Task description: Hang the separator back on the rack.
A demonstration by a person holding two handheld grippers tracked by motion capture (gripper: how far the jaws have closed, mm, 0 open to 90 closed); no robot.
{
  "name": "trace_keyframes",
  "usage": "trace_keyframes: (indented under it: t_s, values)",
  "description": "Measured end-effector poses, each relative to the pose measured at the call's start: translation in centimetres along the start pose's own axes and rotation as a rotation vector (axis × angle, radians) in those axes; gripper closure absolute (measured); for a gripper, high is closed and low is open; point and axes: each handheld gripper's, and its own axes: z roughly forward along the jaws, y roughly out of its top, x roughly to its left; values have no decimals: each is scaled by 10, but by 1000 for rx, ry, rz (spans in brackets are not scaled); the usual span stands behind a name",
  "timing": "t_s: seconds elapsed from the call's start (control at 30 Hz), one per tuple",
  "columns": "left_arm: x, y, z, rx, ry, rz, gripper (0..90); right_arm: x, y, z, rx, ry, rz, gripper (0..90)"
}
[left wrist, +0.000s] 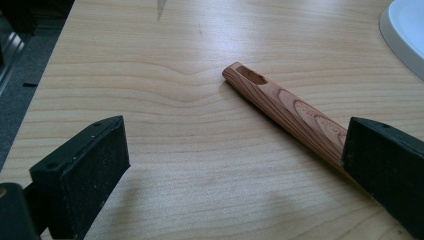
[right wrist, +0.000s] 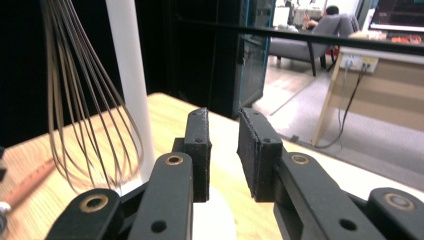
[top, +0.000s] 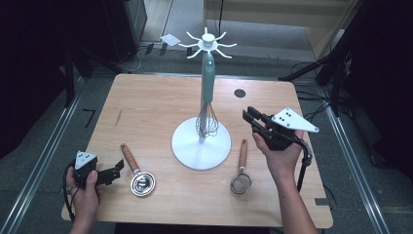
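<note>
Down at the left gripper [top: 118,169], the fingers [left wrist: 82,170] stand wide apart with nothing pressed between them; the wooden handle [left wrist: 287,112] of the small metal measuring cup [top: 142,184] runs slantwise across the desk [top: 146,107], and its lower part passes behind the right-hand finger in the left gripper view, though I cannot tell whether it touches the pad. Faint oval marks are burned into that handle, too blurred to read; near its far end there is a slot-shaped hole. The cup lies near the front left of the desk, just beside the left gripper, bowl toward the person. The right gripper [top: 252,117] is raised above the right side of the desk, its fingers [right wrist: 255,150] parted by a narrow gap and holding nothing; they point toward the white stand [top: 201,144]. Hanging from the stand's hooked crown is a whisk [top: 207,97] with a teal handle, its wire loops beside the white pole, close in front of the right gripper's fingers and to their left. A small strainer [top: 241,181] with a wooden handle lies on the desk between the stand's round base and the right hand [top: 280,158]. A dark round spot [top: 239,92] marks the desk's far side.
</note>
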Motion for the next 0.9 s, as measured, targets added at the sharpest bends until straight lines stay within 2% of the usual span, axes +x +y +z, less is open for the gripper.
trace_keyframes:
  t_s: [0.17, 0.2, 0.27, 0.3, 0.43, 0.47, 0.5, 0.57, 0.9]
  values:
    - [0, 0, 0, 3, 0, 1, 0, -2, -17, -2, 28, -6, 23, 765]
    - [0, 0, 0, 1, 1, 1, 0, -2, -27, -4, 45, -8, 38, 765]
    - [0, 0, 0, 1, 1, 2, 0, -3, -30, -4, 50, -10, 37, 765]
    - [0, 0, 0, 0, 2, 1, 0, -3, -39, -5, 66, -11, 49, 766]
    - [0, 0, 0, -1, 0, 5, 0, -2, -50, -6, 91, -13, 56, 770]
    - [0, 0, 0, -2, -1, 5, 0, -1, -59, -7, 106, -15, 60, 774]
    - [0, 0, 0, -2, -1, 5, 0, -1, -59, -7, 106, -15, 60, 774]
    - [-1, 0, 0, -1, 0, 7, 0, 0, -70, -8, 129, -20, 67, 774]
    - [-1, 0, 0, 1, 1, 8, 0, 5, -99, -15, 206, -19, 91, 765]
